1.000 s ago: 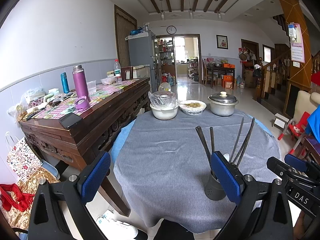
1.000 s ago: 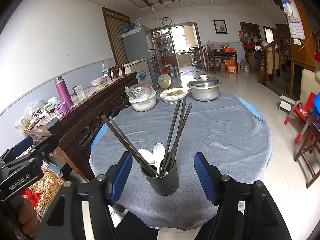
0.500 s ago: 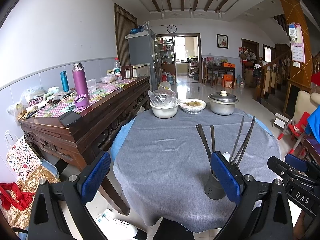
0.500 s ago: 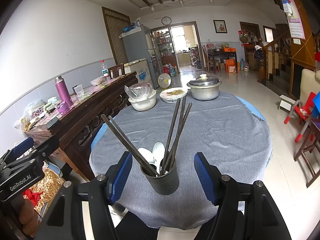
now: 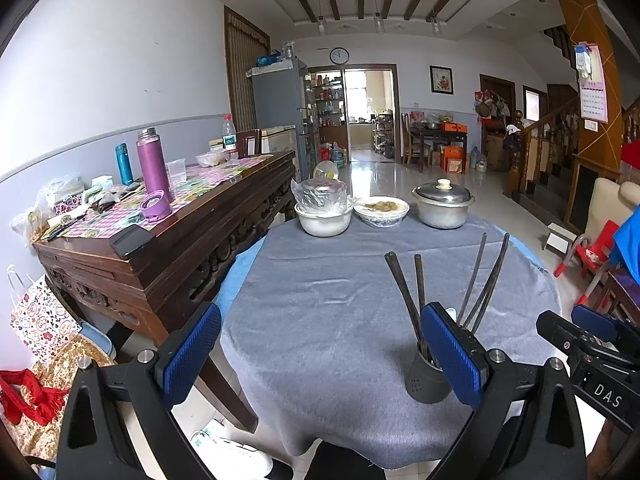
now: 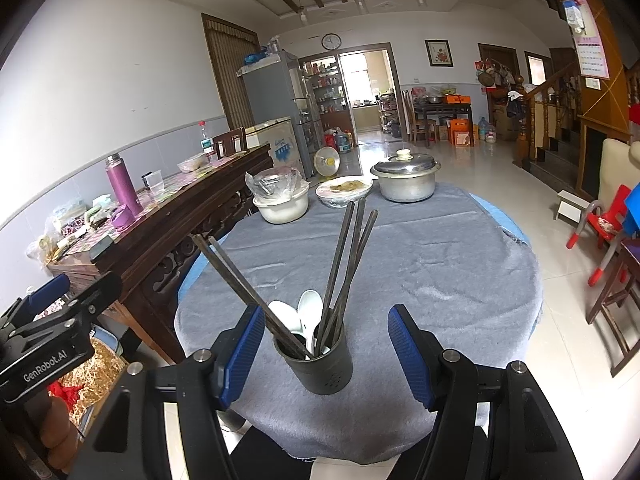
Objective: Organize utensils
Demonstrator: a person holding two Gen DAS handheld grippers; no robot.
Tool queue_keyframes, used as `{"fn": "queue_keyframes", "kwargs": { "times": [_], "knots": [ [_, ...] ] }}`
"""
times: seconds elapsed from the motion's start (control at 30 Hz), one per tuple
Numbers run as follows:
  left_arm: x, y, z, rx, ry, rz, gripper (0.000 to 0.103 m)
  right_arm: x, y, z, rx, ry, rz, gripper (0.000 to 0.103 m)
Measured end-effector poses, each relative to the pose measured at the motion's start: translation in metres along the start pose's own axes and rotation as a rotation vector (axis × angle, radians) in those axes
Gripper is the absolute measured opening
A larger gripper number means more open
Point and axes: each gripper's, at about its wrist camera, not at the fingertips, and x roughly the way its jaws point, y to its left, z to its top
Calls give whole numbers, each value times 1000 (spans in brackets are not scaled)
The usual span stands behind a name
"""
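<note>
A dark perforated utensil holder (image 6: 320,364) stands near the front edge of the round table under a grey cloth (image 6: 440,264). It holds several dark chopsticks (image 6: 348,264) fanned left and right, and white spoons (image 6: 308,308). My right gripper (image 6: 325,312) is open, its blue pads (image 6: 412,360) on either side of the holder without touching it. My left gripper (image 5: 320,320) is open and empty over the cloth. The holder (image 5: 420,378) sits partly hidden behind its right finger (image 5: 452,356).
At the table's far side stand a plastic-covered white bowl (image 6: 280,204), a covered plate of food (image 6: 344,190) and a lidded metal pot (image 6: 406,180). A cluttered carved wooden sideboard (image 6: 160,220) runs along the left. Red child chairs (image 6: 604,224) stand to the right.
</note>
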Motion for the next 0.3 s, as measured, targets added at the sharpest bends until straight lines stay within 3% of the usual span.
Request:
{"fn": "queue_keyframes", "kwargs": {
  "times": [0.3],
  "knots": [
    [34, 0, 0, -4, 14, 8, 100, 28, -16, 1, 25, 21, -30, 68]
  ]
}}
